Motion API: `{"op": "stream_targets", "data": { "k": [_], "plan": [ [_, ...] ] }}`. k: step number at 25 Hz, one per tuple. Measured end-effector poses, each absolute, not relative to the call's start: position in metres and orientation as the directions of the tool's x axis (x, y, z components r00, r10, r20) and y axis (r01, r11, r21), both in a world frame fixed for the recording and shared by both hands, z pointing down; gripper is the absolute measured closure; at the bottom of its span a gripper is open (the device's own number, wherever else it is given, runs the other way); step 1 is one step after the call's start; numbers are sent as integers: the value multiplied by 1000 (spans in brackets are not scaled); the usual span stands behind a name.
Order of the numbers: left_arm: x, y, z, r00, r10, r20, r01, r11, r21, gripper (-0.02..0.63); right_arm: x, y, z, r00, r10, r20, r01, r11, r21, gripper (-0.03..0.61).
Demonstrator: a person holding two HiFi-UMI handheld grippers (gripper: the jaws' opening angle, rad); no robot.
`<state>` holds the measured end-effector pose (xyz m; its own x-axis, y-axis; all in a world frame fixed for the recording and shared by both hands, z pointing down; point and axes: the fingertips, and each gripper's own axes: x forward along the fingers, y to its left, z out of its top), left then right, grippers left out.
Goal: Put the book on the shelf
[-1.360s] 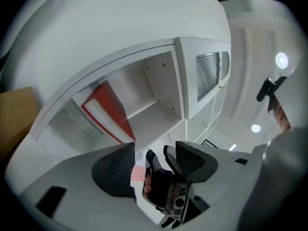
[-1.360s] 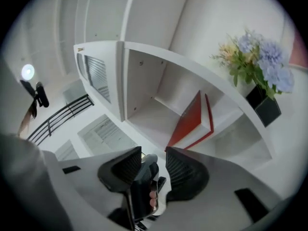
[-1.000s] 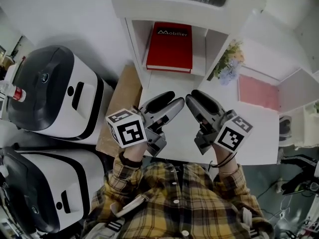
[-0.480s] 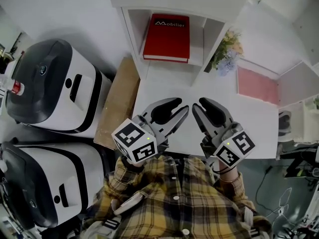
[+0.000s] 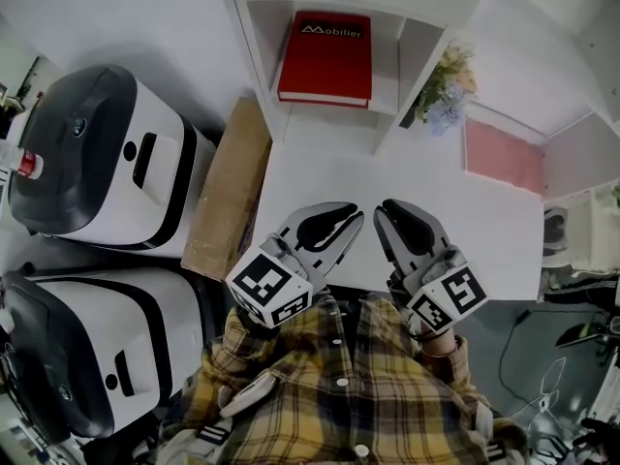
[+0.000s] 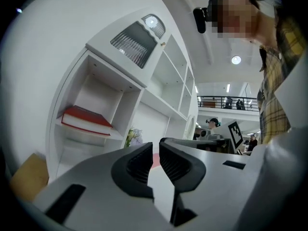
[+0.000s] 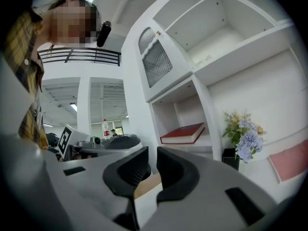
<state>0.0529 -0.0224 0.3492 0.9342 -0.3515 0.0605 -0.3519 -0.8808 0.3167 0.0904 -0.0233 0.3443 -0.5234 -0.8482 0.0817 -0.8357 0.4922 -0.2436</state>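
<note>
Red book [image 5: 325, 58], flat in a white shelf [image 5: 254, 66] compartment; left gripper [image 5: 349, 225] and right gripper [image 5: 387, 215] over the table [image 5: 484, 231], both empty, jaws just closing to a narrow gap.

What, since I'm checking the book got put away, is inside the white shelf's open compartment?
One red book lies flat in the compartment, cover up, with bare white floor beside it. Nothing else shows there. Whatever is beneath the book is covered by it.
</note>
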Motion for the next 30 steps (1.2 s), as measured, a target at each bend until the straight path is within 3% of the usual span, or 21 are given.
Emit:
{"op": "stream_targets", "data": {
  "k": [9,30],
  "plan": [
    [45,-20,368,931,-354,91,-363,-867,341,592,82,-20,358,-534,-838,112,-836,503,-219,560],
    [42,-33,367,928,-358,102,-372,-873,315,594,75,-32,367,-556,-819,140,-821,517,-242,562]
  ]
}}
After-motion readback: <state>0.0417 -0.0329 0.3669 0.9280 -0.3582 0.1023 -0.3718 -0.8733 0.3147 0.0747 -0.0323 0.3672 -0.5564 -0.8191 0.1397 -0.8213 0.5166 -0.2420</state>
